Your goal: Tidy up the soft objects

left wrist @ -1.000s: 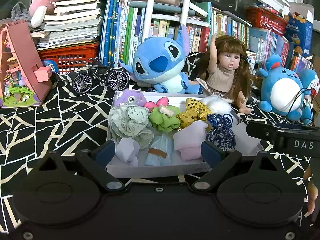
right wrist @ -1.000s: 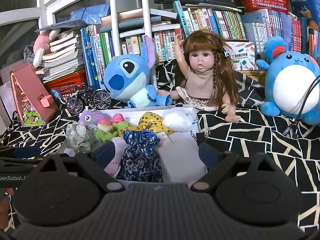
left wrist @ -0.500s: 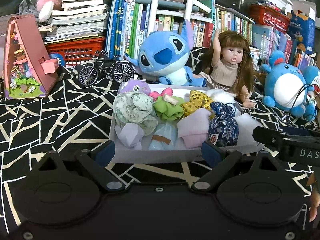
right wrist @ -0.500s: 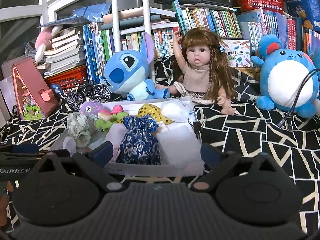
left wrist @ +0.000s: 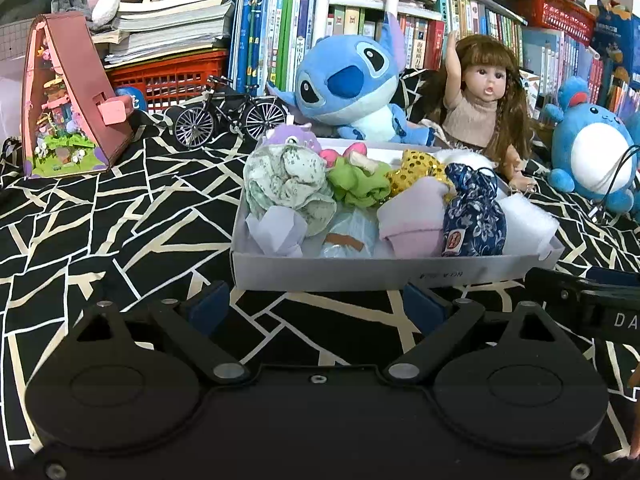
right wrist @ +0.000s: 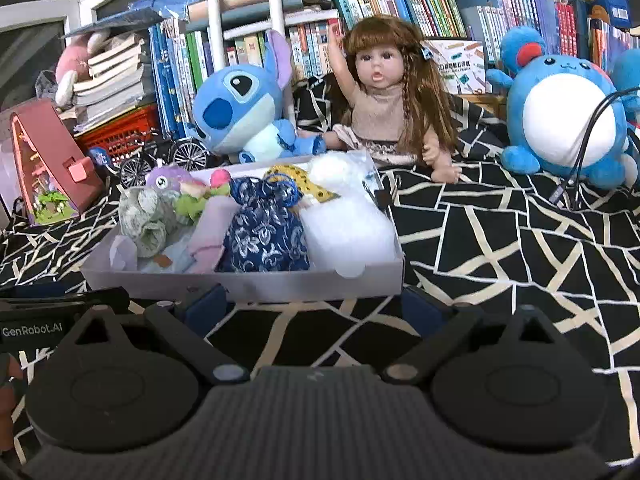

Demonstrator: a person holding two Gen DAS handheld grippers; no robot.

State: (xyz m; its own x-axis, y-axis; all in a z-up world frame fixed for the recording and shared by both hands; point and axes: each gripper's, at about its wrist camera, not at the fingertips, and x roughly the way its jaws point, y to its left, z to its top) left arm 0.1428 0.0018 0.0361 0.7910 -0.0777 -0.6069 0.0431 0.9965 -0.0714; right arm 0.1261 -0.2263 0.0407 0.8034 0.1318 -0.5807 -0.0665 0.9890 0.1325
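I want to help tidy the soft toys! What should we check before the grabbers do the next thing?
1. Left gripper open and empty: ok.
2. Right gripper open and empty: ok.
3. Both clear of the white tray: ok.
4. Blue flowered pouch inside the tray: ok.
5. Fluffy white piece sags over the front rim: not ok.
6. Any soft item left outside on the cloth: cannot tell.

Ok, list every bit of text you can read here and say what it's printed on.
"GenRobot.AI": on the left tongs' body, seen from the right wrist.
"DA", cut off by the frame edge: on the right tongs' body, seen from the left wrist.
Book spines, box front print, pouch tag: too small to read.
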